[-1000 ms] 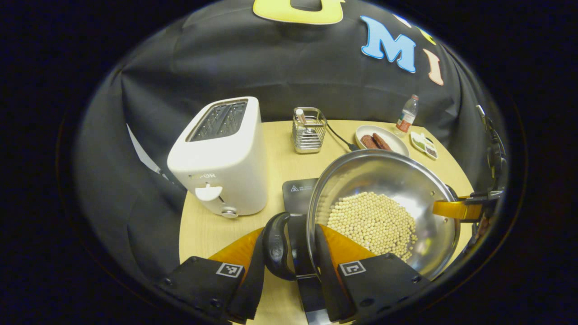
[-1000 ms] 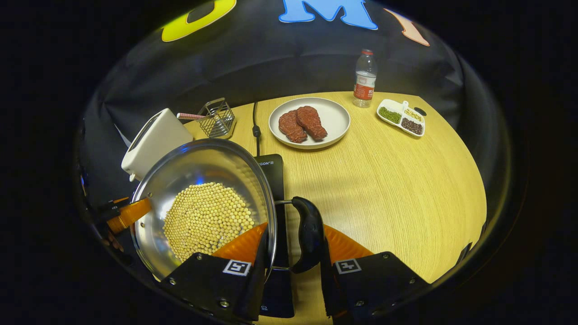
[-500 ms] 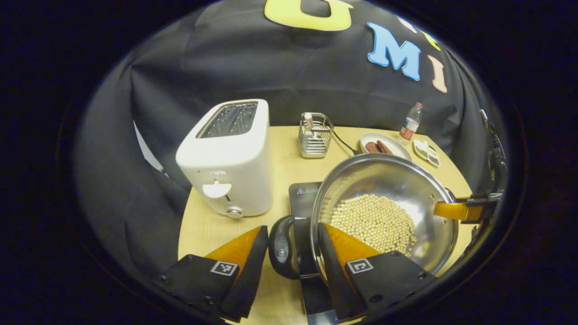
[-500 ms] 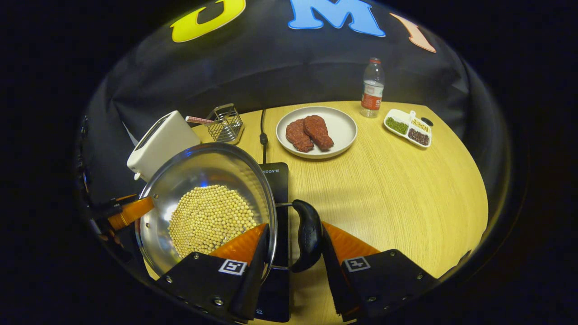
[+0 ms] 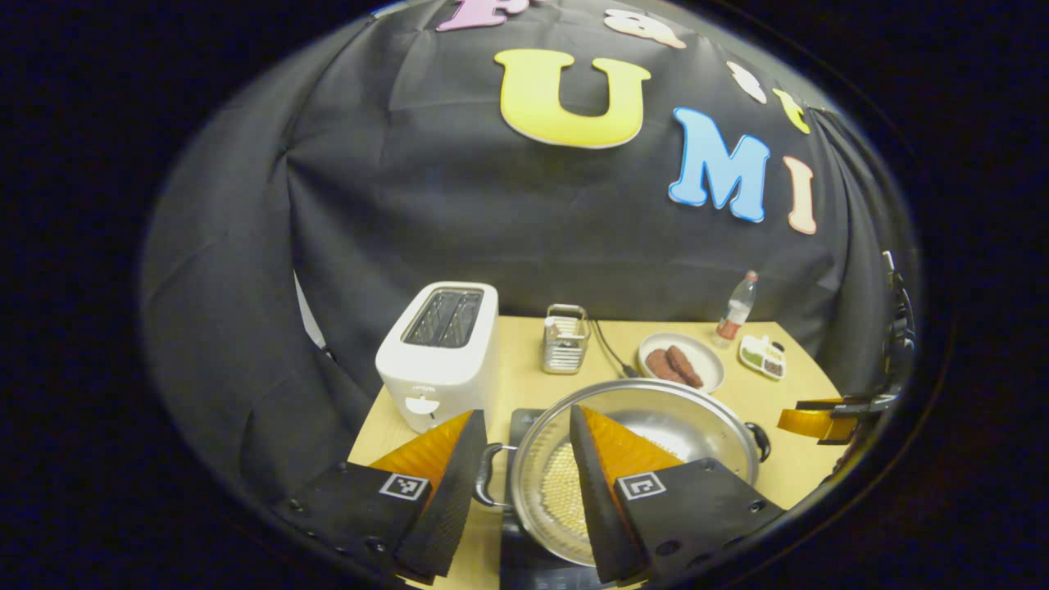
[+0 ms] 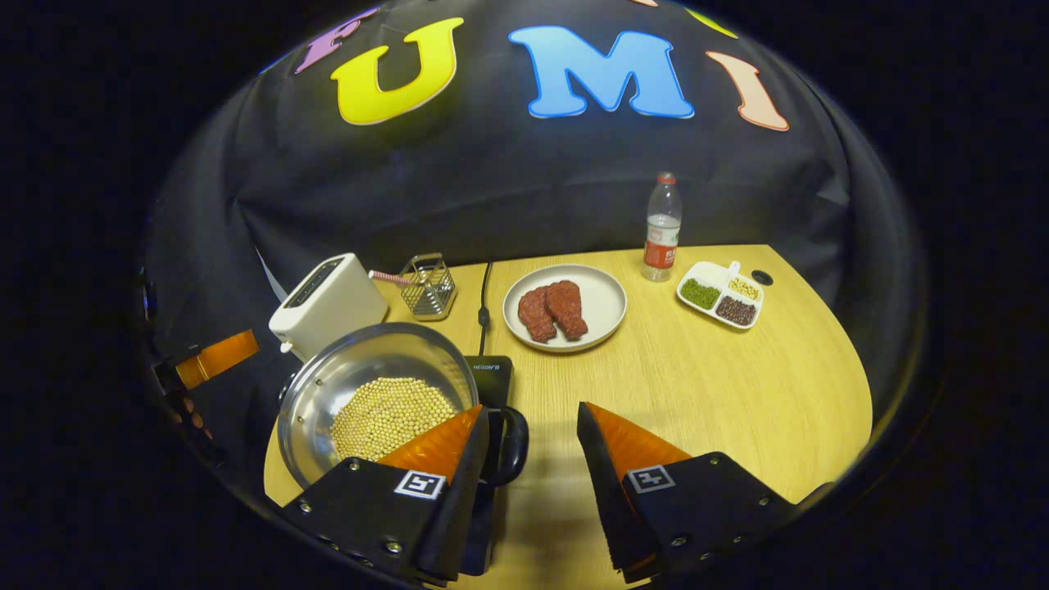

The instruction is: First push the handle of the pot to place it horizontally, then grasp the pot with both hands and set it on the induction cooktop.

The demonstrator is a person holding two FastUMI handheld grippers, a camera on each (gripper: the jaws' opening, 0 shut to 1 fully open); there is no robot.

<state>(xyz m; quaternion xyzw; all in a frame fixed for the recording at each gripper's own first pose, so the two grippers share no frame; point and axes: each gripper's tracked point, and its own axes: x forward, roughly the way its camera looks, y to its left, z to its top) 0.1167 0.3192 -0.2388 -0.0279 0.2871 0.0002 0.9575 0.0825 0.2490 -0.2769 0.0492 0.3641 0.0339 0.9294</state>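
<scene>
The steel pot [image 5: 656,392] holding pale round beans [image 6: 385,414] sits on the black induction cooktop [image 6: 490,369], with one black side handle [image 5: 485,483] to each side. My left gripper [image 5: 524,416] hangs open above and behind the pot, nothing between its fingers. My right gripper [image 6: 531,410] is open too, raised beside the pot's near handle [image 6: 512,442] and apart from it. Each gripper shows at the edge of the other's view: the right gripper [image 5: 828,411] and the left gripper [image 6: 215,357].
A white toaster [image 6: 328,303] stands left of the pot, a wire rack [image 6: 430,287] behind it. A plate [image 6: 606,305] with two meat pieces, a water bottle [image 6: 660,217] and a divided dish [image 6: 721,295] sit at the back. The cooktop's cable [image 6: 483,305] runs rearward.
Both grippers have let go of the pot's handles and lifted up and back. The pot stays on the cooktop and looks smaller in both views.
</scene>
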